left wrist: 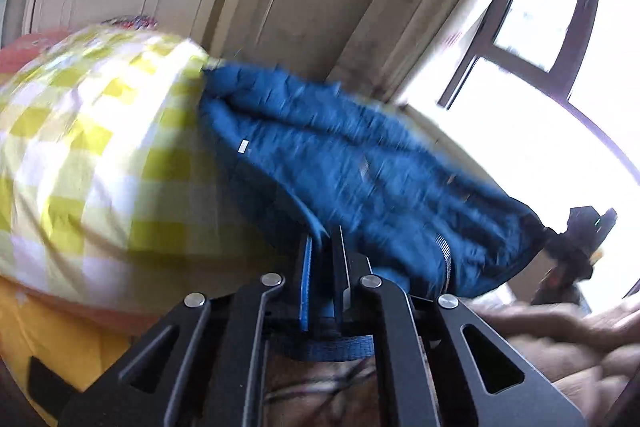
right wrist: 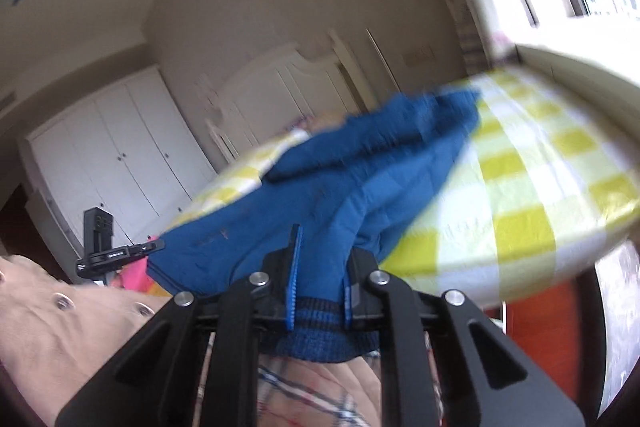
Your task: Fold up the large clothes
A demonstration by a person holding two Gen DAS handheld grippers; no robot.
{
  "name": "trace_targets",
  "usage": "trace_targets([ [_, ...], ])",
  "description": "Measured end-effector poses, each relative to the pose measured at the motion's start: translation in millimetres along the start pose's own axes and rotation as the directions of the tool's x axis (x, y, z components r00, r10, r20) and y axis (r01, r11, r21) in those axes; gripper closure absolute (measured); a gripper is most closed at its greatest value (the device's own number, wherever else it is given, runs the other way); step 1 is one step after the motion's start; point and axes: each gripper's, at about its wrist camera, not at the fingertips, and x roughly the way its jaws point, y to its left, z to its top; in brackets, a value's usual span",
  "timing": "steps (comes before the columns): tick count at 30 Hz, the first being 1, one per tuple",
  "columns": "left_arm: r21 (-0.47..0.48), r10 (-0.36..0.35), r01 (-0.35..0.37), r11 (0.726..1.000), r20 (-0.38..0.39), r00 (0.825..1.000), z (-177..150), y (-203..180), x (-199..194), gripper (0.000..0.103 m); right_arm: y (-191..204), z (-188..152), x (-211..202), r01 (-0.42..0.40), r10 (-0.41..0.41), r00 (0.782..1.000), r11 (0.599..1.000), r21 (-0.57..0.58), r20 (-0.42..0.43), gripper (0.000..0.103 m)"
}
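One yellow-checked bed (left wrist: 88,147), white wardrobe (right wrist: 120,163)

Left gripper (left wrist: 325,247) clamped on blue jacket (left wrist: 360,163) hem; garment stretched over yellow-checked bedding (left wrist: 100,147).

The blue jacket (left wrist: 340,155) is seen as matt quilted cloth, with a ribbed knit hem (right wrist: 320,331). The yellow-checked bedcover (left wrist: 92,155) appears as smooth woven cotton, though motion blur hides the weave. Each claw (left wrist: 324,251) is made of matt black metal or plastic, with bright steel pins.
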Motion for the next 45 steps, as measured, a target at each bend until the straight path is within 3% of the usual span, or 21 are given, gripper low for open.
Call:
trace_targets([
  [2,-0.016,-0.039,0.039,0.999,0.031,0.999,18.5,4.0,4.5,0.096,0.5,23.0,0.6,-0.002,0.002,0.997,1.0,0.008,0.071,0.088],
  [6,0.028,0.006,-0.008,1.0,0.051,0.999,53.8,8.0,32.8,0.096,-2.6,75.5,36.3,0.011,-0.012,0.992,1.0,0.004,0.13,0.088],
  [12,-0.016,0.02,-0.018,1.0,0.107,0.994,165.2,21.9,78.8,0.097,-5.7,165.5,139.6,0.079,-0.077,0.995,0.997,-0.015,0.065,0.088],
  [16,0.006,0.122,-0.124,0.992,0.134,0.984,240.8,24.9,122.9,0.097,-35.2,223.1,234.0,0.197,-0.198,0.98,0.977,0.079,0.004,0.088],
  [19,0.057,0.193,-0.202,0.978,0.14,0.971,277.3,23.2,147.1,0.096,-81.8,250.2,301.7,0.323,-0.316,0.946,0.933,0.156,-0.069,0.088],
  [21,0.071,0.25,-0.26,0.963,0.128,0.96,294.5,32.3,162.8,0.096,-128.6,259.8,355.5,0.416,-0.379,0.906,0.881,0.226,-0.191,0.087],
  [23,0.053,0.28,-0.286,0.957,0.098,0.955,299.9,46.6,169.6,0.096,-168.1,254.6,395.9,0.463,-0.367,0.867,0.844,0.271,-0.337,0.079],
  [24,0.034,0.287,-0.291,0.956,0.076,0.955,298.8,58.3,172.6,0.096,-180.6,250.4,406.3,0.462,-0.34,0.861,0.834,0.301,-0.379,0.072],
  [25,0.026,0.282,-0.283,0.959,0.053,0.958,291.0,67.1,171.0,0.096,-192.4,243.9,412.7,0.429,-0.287,0.873,0.836,0.342,-0.394,0.066],
  [26,0.027,0.277,-0.277,0.96,0.03,0.96,281.5,73.3,170.6,0.096,-197.3,241.0,411.7,0.401,-0.264,0.888,0.845,0.354,-0.376,0.051],
  [27,0.039,0.276,-0.276,0.96,-0.004,0.961,267.1,79.3,170.3,0.096,-199.4,239.4,408.5,0.393,-0.268,0.894,0.853,0.343,-0.358,0.027],
  [28,0.06,0.266,-0.264,0.963,-0.035,0.963,250.9,80.6,170.6,0.096,-202.0,237.7,401.7,0.375,-0.267,0.904,0.87,0.321,-0.334,0.019],
  [31,0.127,0.213,-0.197,0.972,-0.125,0.969,202.8,72.5,170.5,0.096,-211.8,230.0,381.1,0.338,-0.238,0.917,0.888,0.31,-0.319,0.017],
  [35,0.206,0.154,-0.125,0.971,-0.132,0.979,176.3,49.0,175.3,0.096,-217.3,221.6,358.7,0.383,-0.302,0.887,0.904,0.191,-0.349,0.017],
  [38,0.231,0.197,-0.158,0.96,-0.157,0.968,179.7,47.3,203.3,0.096,-215.9,216.8,352.1,0.369,-0.302,0.877,0.922,0.12,-0.373,0.017],
  [42,0.174,0.264,-0.233,0.957,-0.185,0.946,191.5,75.1,238.5,0.096,-196.5,211.6,357.8,0.317,-0.29,0.866,0.948,0.0,-0.407,0.017],
  [45,0.031,0.223,-0.221,0.975,-0.183,0.957,203.8,106.6,243.1,0.096,-179.4,209.6,365.2,0.296,-0.312,0.847,0.949,-0.107,-0.431,0.017],
])
